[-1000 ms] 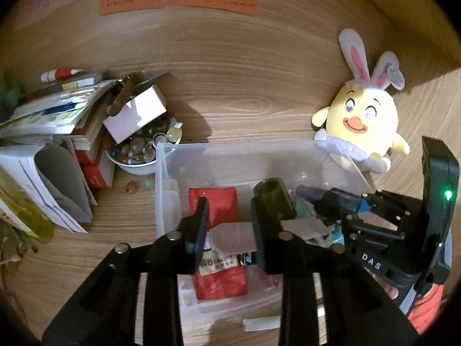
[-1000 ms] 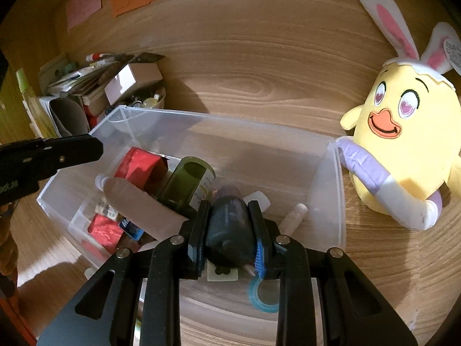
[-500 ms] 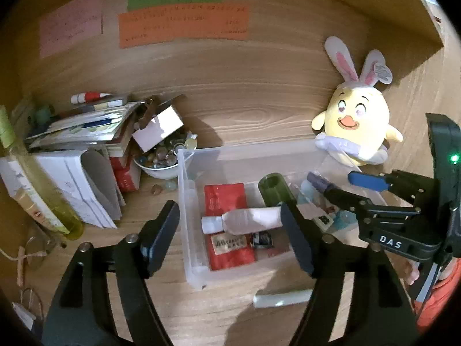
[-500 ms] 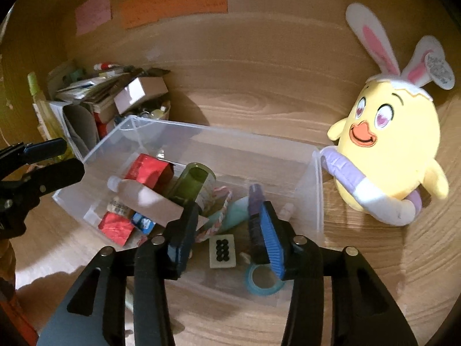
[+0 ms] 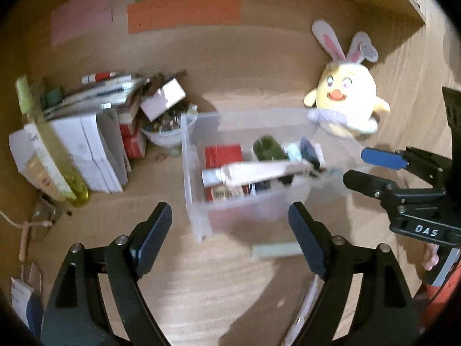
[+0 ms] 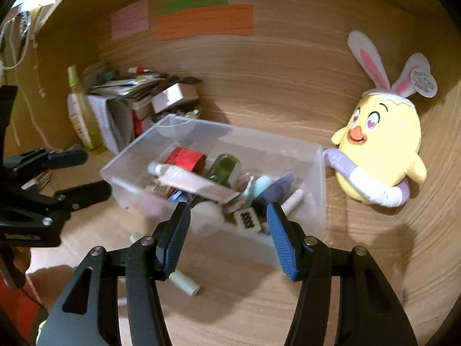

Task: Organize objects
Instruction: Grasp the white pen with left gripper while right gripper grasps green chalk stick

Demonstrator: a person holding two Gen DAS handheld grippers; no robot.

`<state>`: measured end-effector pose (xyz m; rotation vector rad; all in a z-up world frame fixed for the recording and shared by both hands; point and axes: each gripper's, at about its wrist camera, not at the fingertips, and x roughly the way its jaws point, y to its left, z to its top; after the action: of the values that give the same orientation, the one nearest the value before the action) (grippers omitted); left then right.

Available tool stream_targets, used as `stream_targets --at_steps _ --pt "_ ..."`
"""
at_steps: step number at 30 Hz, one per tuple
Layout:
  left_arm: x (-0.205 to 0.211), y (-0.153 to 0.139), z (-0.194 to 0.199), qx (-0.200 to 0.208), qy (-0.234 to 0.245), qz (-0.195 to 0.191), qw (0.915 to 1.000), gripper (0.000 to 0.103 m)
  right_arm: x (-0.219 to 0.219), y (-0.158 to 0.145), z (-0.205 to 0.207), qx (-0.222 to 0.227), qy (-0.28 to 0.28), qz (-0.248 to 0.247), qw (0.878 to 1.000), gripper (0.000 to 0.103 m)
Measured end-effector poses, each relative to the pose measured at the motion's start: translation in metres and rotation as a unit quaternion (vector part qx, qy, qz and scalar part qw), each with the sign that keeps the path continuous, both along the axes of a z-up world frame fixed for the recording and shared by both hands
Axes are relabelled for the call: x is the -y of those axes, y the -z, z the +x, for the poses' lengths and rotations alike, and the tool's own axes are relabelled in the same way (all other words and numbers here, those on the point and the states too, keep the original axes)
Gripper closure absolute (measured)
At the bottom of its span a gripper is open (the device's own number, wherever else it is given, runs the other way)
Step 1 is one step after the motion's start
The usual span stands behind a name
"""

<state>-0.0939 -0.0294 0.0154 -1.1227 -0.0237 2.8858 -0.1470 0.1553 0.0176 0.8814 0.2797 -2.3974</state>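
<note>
A clear plastic bin (image 5: 190,173) (image 6: 319,173) stands on the wooden desk and holds a pink tube (image 5: 253,170) (image 6: 196,181), a red packet (image 5: 223,152) (image 6: 184,157), a green bottle (image 5: 269,147) (image 6: 224,168), a dark blue tube (image 6: 273,191) and other small items. My left gripper (image 5: 230,227) is open and empty, pulled back in front of the bin. My right gripper (image 6: 227,227) is open and empty, just before the bin's near wall; it also shows in the left wrist view (image 5: 371,170).
A yellow bunny-eared plush (image 5: 345,106) (image 6: 380,150) sits right of the bin. Books and papers (image 5: 86,144), a bowl of small items (image 5: 165,132) and a yellow-green bottle (image 6: 80,115) crowd the left. A pale stick (image 5: 276,250) (image 6: 184,284) lies on the desk before the bin.
Both grippers opened and let go: the pink tube and the dark blue tube now lie in the bin. Both grippers have drawn back and up from the bin.
</note>
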Motion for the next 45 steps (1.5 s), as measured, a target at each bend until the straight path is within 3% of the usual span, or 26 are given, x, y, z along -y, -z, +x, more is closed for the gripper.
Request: stream_targets --at_steps 13,16,18,22,23,32,37,45 --pt "0.004 0.046 0.051 0.068 0.026 0.027 0.997 0.021 0.047 0.062 0.012 0.082 -0.091 0.054 0.991 0.051" --pt "-0.004 0.05 0.058 0.077 0.041 0.029 0.9957 0.029 0.054 0.073 0.008 0.103 -0.102 0.063 0.988 0.052" --pt "-0.01 0.054 0.062 0.083 0.054 0.029 0.9947 0.034 0.057 0.077 0.007 0.107 -0.104 0.067 0.986 0.058" --pt "-0.021 0.062 0.063 0.099 0.078 0.03 0.9916 0.041 0.058 0.078 0.009 0.107 -0.113 0.074 0.985 0.086" --pt "-0.024 0.064 0.063 0.104 0.084 0.028 0.9906 0.043 0.057 0.078 0.01 0.11 -0.115 0.071 0.985 0.088" --pt "-0.05 0.07 0.065 0.109 0.119 0.006 0.9868 0.067 0.013 0.066 0.033 0.087 -0.074 0.053 0.992 0.089" --pt "-0.053 0.07 0.06 0.109 0.117 0.003 0.9872 0.091 -0.014 0.061 0.041 0.094 -0.054 0.025 0.994 0.089" --pt "-0.048 0.064 0.053 0.11 0.083 0.017 0.9902 0.091 -0.028 0.059 0.05 0.096 -0.054 -0.017 0.994 0.089"
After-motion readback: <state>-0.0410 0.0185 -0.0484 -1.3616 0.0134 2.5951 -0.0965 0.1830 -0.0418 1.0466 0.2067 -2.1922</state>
